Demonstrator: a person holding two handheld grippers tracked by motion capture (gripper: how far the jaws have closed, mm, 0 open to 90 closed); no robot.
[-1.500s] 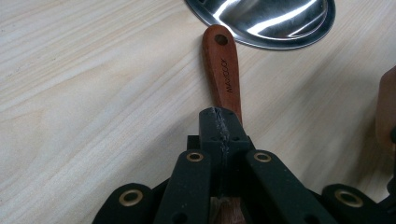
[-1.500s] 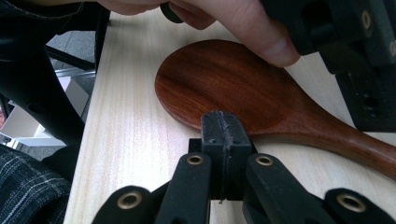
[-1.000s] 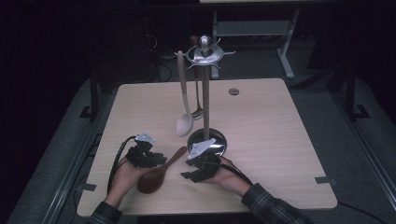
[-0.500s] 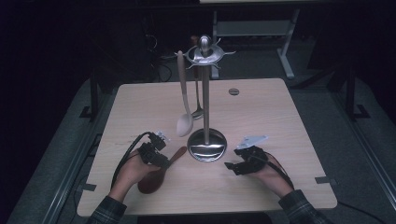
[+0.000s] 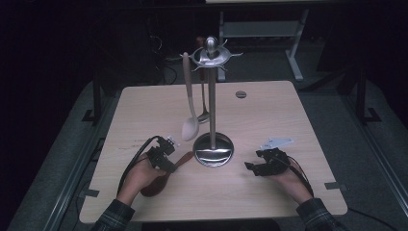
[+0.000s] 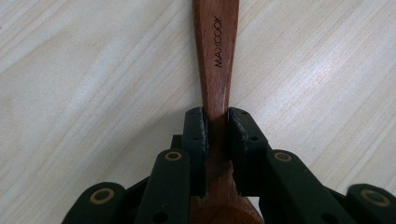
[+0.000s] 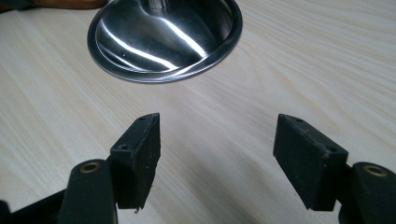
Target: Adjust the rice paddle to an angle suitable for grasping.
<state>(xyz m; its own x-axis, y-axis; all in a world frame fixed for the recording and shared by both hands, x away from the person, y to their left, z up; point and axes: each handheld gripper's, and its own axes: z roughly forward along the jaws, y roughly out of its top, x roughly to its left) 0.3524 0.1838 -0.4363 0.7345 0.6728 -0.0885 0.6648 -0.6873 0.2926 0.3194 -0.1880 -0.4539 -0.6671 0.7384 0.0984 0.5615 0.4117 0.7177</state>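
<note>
A dark wooden spoon [image 5: 185,158] lies on the table left of the steel utensil stand [image 5: 213,150]. My left gripper [image 5: 170,164] is over its handle. In the left gripper view the jaws [image 6: 217,128] have just been closing, and both pads press the handle of the wooden spoon [image 6: 215,56]. My right gripper [image 5: 251,168] rests low to the right of the stand's base. Its jaws [image 7: 217,140] have just been opening and stand wide apart over bare wood, with the stand's base [image 7: 163,37] ahead of them.
A white spoon [image 5: 190,127] and a metal spoon [image 5: 204,115] hang from the stand's top hooks. A round grommet [image 5: 241,94] sits in the table [image 5: 269,115] behind the stand. Dark floor and metal frames surround the table.
The right gripper drew away from the stand's base to the right and its jaws widened. The left gripper closed on the spoon's handle, and the spoon shifted slightly toward the person.
</note>
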